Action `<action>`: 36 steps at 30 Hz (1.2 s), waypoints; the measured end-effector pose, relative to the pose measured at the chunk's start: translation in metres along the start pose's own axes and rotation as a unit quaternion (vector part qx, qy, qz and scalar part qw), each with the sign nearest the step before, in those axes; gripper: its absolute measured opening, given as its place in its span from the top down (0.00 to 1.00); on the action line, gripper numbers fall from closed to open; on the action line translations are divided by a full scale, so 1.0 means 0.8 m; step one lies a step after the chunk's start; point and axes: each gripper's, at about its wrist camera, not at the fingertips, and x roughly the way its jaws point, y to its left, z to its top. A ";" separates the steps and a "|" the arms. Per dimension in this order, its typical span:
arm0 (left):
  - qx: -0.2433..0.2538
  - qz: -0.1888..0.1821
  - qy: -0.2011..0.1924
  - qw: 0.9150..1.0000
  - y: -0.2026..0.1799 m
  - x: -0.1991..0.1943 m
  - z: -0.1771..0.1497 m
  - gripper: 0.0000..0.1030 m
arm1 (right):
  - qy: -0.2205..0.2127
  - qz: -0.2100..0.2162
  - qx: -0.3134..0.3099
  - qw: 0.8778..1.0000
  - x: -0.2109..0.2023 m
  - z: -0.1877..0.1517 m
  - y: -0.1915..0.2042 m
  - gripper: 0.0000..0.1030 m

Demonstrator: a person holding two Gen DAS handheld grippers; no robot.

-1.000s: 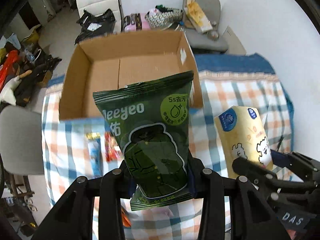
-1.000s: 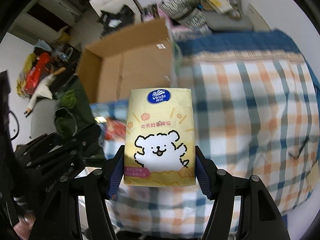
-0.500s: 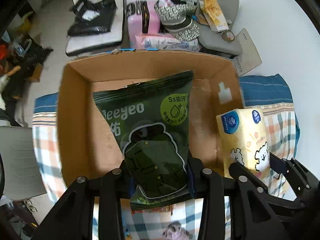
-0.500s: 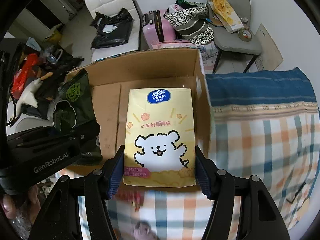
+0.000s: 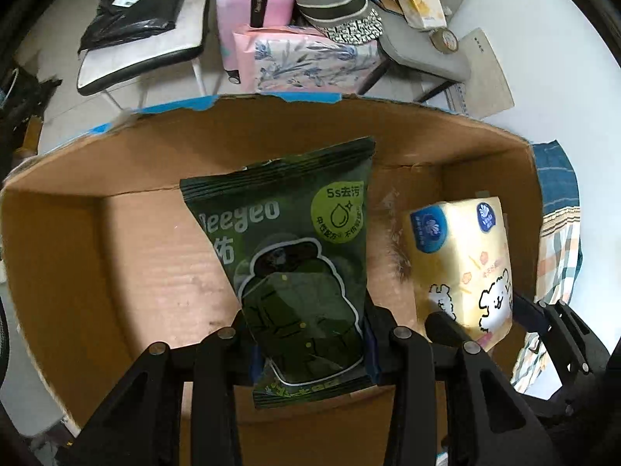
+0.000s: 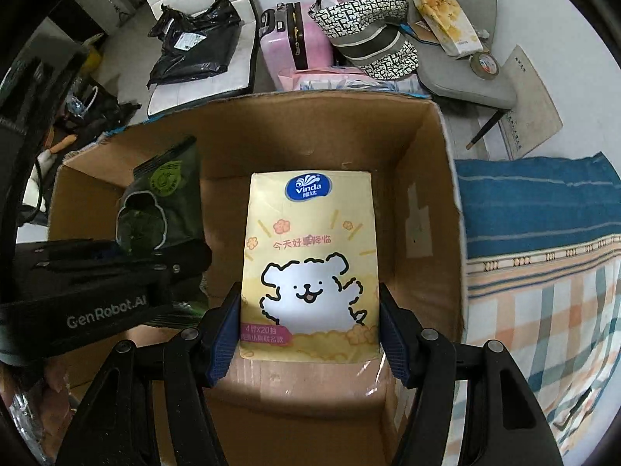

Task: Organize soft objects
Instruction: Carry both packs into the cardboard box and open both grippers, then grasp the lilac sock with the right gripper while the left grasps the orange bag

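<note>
My left gripper [image 5: 310, 345] is shut on a dark green wipes pack [image 5: 295, 256], holding it upright over the floor of an open cardboard box [image 5: 116, 248]. To its right, my right gripper [image 6: 308, 330] is shut on a yellow tissue pack with a white dog print [image 6: 310, 256], also hanging inside the box [image 6: 423, 178]. The tissue pack [image 5: 462, 264] shows at the right of the left wrist view, near the box's right wall. The green pack [image 6: 163, 209] and the left gripper's black body show at the left of the right wrist view.
The box sits on a checked cloth [image 6: 543, 310] with a blue band. Beyond the box's far wall stand a pink suitcase [image 6: 291, 39], a white chair with a black bag [image 6: 194, 35], and a grey chair [image 6: 458, 70] piled with bags. A floral pink package [image 5: 306, 58] lies behind the box.
Both grippers have moved forward from above the checked cloth to over the box, and both packs now hang lower inside it. Neither grip has changed.
</note>
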 end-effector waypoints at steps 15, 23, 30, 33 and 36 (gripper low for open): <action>-0.016 0.030 -0.003 0.999 0.006 0.012 -0.009 0.41 | 0.012 -0.020 -0.013 1.000 0.029 0.007 0.009 0.20; -0.017 0.043 -0.023 0.999 0.011 -0.017 -0.042 0.16 | 0.025 -0.020 -0.008 0.999 0.003 -0.018 0.010 0.02; -0.030 0.055 -0.067 0.996 0.016 -0.058 -0.099 0.16 | 0.026 -0.024 -0.003 0.999 -0.029 -0.064 0.018 0.00; -0.033 0.058 -0.092 0.994 0.017 -0.081 -0.128 0.16 | 0.021 -0.031 -0.001 0.999 -0.047 -0.085 0.023 0.00; -0.032 0.069 -0.112 0.991 0.015 -0.100 -0.152 0.16 | 0.008 -0.038 -0.004 0.999 -0.069 -0.107 0.028 0.00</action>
